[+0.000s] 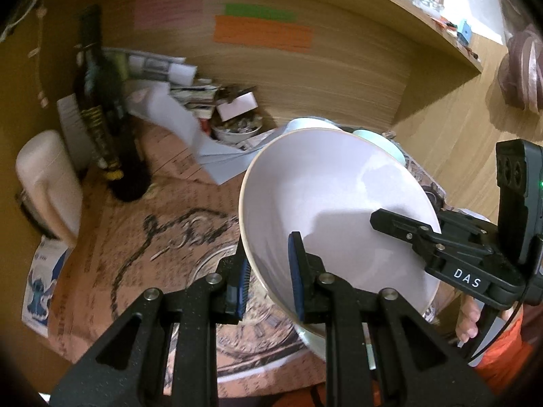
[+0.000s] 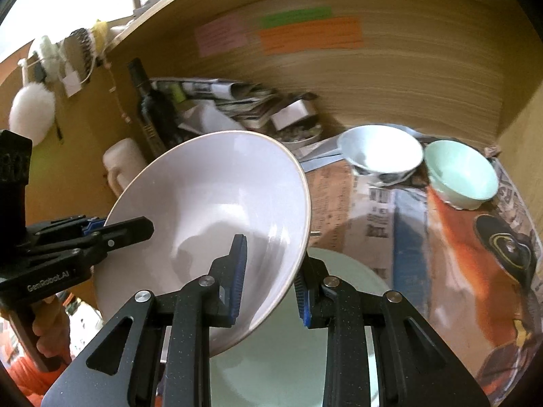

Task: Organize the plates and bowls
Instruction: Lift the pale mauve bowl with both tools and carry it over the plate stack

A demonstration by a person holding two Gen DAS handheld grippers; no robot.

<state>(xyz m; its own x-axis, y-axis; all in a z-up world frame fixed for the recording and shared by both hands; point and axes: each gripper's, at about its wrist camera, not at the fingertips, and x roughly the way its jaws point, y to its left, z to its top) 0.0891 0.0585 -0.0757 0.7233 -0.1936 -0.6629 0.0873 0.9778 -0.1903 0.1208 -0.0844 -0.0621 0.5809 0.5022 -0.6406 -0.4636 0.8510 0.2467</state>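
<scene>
A large white bowl (image 1: 325, 196) (image 2: 217, 210) is held tilted above the table by both grippers. My left gripper (image 1: 269, 281) is shut on its near rim, and in the right wrist view that left gripper (image 2: 129, 230) grips the bowl's left edge. My right gripper (image 2: 271, 285) is shut on the opposite rim, seen in the left wrist view as the right gripper (image 1: 400, 227) on the bowl's right side. Under the bowl lies a pale green plate (image 2: 288, 349). Behind stand a white patterned bowl (image 2: 380, 149) and a mint bowl (image 2: 461, 173).
Newspaper (image 2: 373, 210) covers the table inside a wooden alcove. A dark bottle (image 1: 101, 112), a white jug (image 1: 47, 183), a heap of papers (image 1: 176, 101) and a small cluttered dish (image 1: 237, 129) stand at the back left. Coloured notes (image 1: 261, 30) are stuck on the back wall.
</scene>
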